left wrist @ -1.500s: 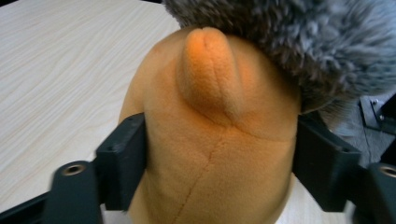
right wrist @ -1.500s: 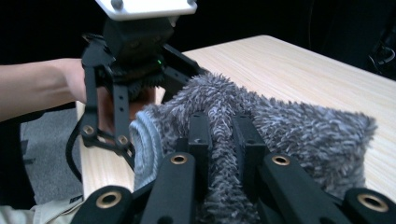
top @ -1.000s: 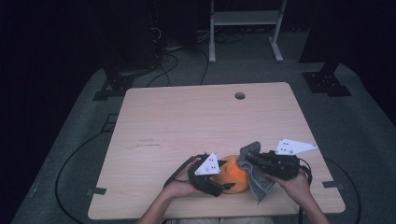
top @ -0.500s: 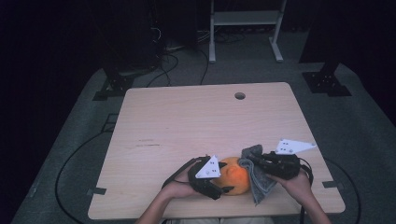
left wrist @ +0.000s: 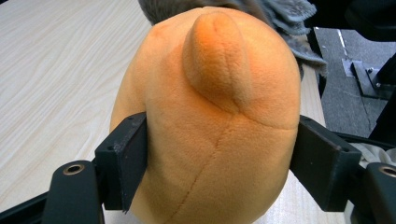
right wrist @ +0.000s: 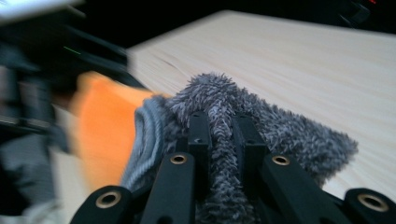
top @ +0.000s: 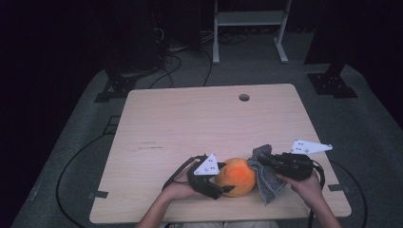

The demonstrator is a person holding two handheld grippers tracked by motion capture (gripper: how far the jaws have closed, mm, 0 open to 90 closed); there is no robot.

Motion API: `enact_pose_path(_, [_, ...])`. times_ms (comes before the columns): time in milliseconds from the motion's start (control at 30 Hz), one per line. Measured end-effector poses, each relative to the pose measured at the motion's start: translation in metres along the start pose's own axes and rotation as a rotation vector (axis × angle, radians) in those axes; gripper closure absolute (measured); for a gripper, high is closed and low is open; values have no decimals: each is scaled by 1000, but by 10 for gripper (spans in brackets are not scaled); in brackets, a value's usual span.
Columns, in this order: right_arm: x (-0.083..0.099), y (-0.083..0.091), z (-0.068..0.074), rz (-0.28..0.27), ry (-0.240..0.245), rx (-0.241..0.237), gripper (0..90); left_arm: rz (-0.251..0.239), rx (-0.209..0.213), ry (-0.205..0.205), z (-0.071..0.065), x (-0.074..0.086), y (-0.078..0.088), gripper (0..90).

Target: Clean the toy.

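Left gripper: sits at about 7 o'clock on the table in the high view, held in the person's left hand. Both black jaws are clamped on the sides of the orange plush toy, so they're stuck roughly halfway apart with the toy squeezed between them.

Left gripper close-up: in the left gripper view the left gripper has a pad pressed into each flank of the orange plush toy, and the fabric bulges out a bit around the pads. A stubby nub on the toy points toward 12 o'clock.

Right gripper: around 5 o'clock on the table, in the person's right hand, with the grey three-cornered plate on top. Jaws pinched nearly together on a fold of the grey fuzzy cloth.

Right gripper close-up: in the right gripper view the right gripper has its two jaws tight around a ridge of the grey fuzzy cloth, only a thin strip of fluff between them. This view is kinda blurry on its left side.

Toy: near the front edge of the table, about 6 o'clock, between the two grippers.

Cloth: touching the toy's right side, at its 3 o'clock, draping down toward the table's front edge. Looks like it's pressed against the plush.

Table extras: small round hole up near 12 o'clock, well apart from everything else.
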State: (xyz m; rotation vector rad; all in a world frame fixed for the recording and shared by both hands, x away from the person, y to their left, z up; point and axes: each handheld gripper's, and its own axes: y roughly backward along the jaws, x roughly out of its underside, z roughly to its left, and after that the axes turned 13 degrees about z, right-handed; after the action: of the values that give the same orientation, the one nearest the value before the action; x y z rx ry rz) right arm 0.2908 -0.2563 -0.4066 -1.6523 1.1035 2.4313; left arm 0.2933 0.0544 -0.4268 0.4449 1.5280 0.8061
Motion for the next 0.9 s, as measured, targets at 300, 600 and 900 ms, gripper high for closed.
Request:
enact_pose_path(300, [10, -9, -10, 84, -15, 46, 792, 2, 15, 42, 8, 7, 5, 247])
enact_pose_path(600, [-2, -12, 6, 16, 31, -13, 792, -7, 26, 81, 13, 9, 4, 240])
enact_pose_path(900, [14, -15, -12, 95, -36, 50, 792, -1, 23, 107, 16, 11, 6, 231])
